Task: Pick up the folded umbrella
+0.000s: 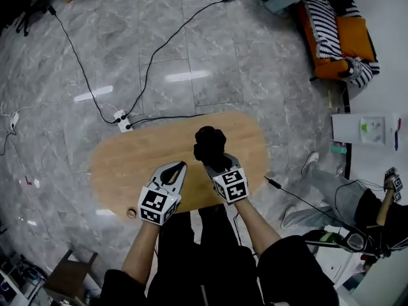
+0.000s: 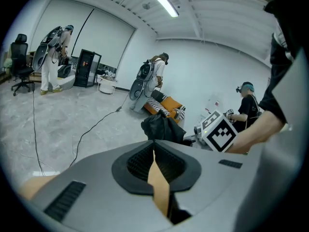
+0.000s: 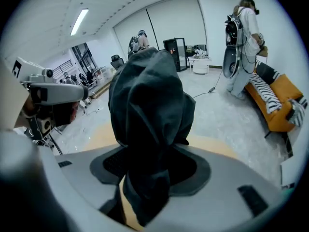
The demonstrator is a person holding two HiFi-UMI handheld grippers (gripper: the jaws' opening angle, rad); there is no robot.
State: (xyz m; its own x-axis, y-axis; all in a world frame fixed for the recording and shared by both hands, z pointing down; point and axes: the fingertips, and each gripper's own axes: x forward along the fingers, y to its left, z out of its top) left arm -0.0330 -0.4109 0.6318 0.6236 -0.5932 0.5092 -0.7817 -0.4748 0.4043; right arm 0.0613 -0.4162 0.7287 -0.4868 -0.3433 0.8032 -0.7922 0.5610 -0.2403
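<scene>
Grey stone floor [image 1: 191,43] fills most of the head view, with black cables [image 1: 153,62] running to a power strip [image 1: 122,120] just beyond the far edge of an oval wooden tabletop [image 1: 127,158] at the middle of the frame. An orange sofa [image 1: 335,37] with a striped cloth stands at the upper right.

The folded umbrella [image 1: 209,146] – a black, bunched bundle of fabric – sits in the right tool [image 1: 218,162], just right of the centre of the frame and over the tabletop. In the right gripper view the jaws are closed on the lower part of the bundle, and the rest of the fabric rises out of them and hides much of the room behind. The left tool [image 1: 180,167], just beside it to the left, has its jaws brought together to a narrow slit with nothing between them; only a strip of the wood shows through.

The grasp looks done and the step in hand seems to be the lift itself. The umbrella appears to be clear of the wood, though the head view alone does not prove it. The next move probably calls only for a steady carry upward, since soft fabric could slip through the pads.

No brand, label or readable word shows on the umbrella. The cubes on both tools carry black-and-white square markers – patterns, not text.
</scene>
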